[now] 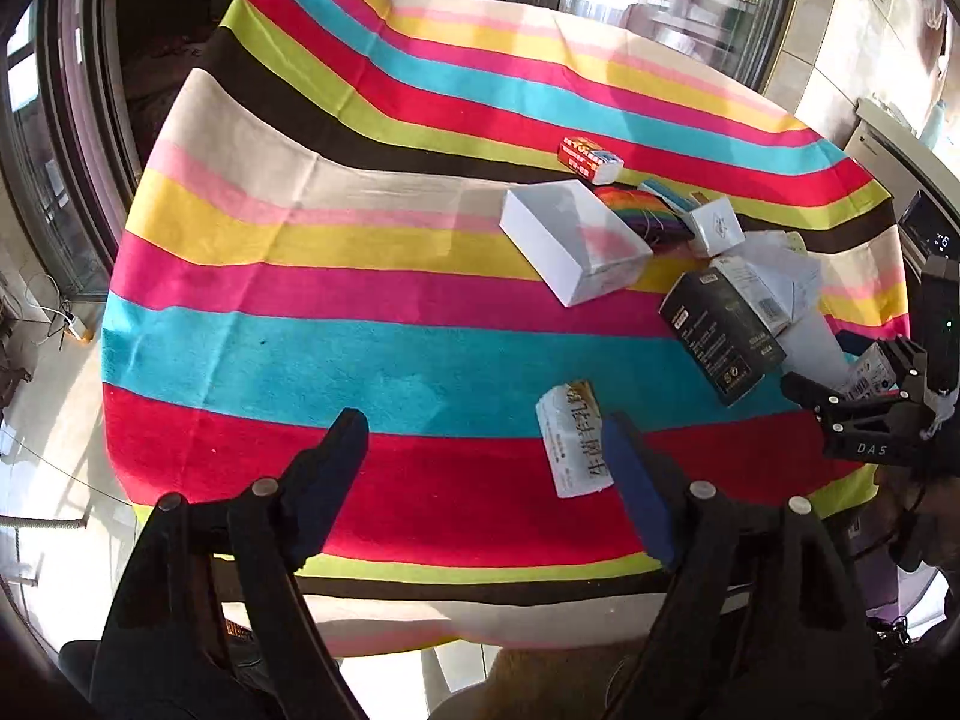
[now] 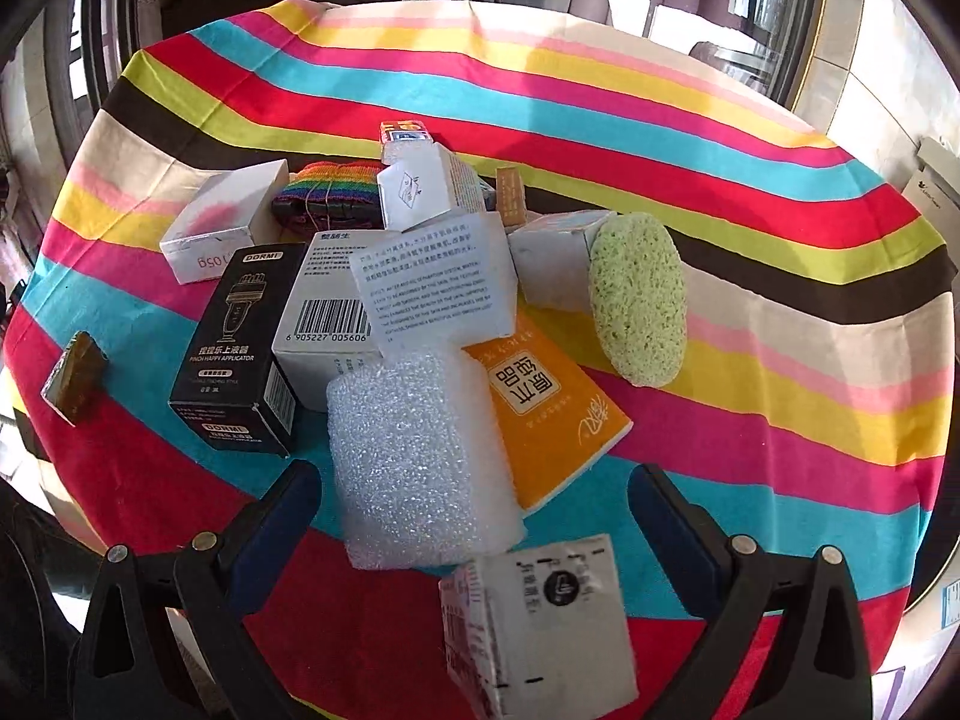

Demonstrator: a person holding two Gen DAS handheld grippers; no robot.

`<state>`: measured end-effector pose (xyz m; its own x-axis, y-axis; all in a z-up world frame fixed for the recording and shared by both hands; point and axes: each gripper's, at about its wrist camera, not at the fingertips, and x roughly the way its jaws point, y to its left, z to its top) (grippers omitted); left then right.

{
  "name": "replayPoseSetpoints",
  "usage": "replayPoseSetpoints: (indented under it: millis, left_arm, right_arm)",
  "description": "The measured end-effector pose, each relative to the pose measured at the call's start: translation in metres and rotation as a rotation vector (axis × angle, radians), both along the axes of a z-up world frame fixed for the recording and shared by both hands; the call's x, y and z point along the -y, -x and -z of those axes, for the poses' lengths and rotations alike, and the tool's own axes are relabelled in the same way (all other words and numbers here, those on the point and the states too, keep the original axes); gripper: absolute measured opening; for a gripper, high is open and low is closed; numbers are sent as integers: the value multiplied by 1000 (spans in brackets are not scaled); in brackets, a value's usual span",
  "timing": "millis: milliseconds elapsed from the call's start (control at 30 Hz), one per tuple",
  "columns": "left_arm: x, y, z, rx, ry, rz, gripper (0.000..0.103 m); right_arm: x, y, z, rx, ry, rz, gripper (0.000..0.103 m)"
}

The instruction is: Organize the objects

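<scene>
1. The left gripper [image 1: 486, 450] hangs over a striped tablecloth [image 1: 300, 360], jaws partly spread with nothing between them.
2. A white sachet [image 1: 573, 441] with black printed characters lies just inside the right-hand finger, which covers its lower right edge; its long axis runs away from the claw.
3. The right gripper [image 2: 474, 498] stands wide open and holds nothing.
4. A white carton [image 2: 540, 624] lies between its fingers, cut off at the bottom; whether it touches them is unclear.
5. Just ahead sits a bubble-wrap block [image 2: 420, 462], partly hiding an orange tissue pack [image 2: 546, 408].
6. Beyond, a black applicator box [image 2: 246, 348] stands upright.
</scene>
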<state>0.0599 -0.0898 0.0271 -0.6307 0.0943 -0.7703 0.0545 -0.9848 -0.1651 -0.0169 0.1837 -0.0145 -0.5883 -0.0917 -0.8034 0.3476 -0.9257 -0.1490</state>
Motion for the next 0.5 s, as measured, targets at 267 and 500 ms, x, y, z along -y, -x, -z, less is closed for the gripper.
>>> replayPoseSetpoints:
  millis: [267, 500]
  left_arm:
    - [-47, 28, 17, 75, 82, 31, 30]
    - [-52, 36, -1, -8, 27, 41, 30]
  right_arm:
    - [-2, 0, -5, -55, 15, -19, 103]
    - [-2, -10, -10, -88, 62, -23, 78]
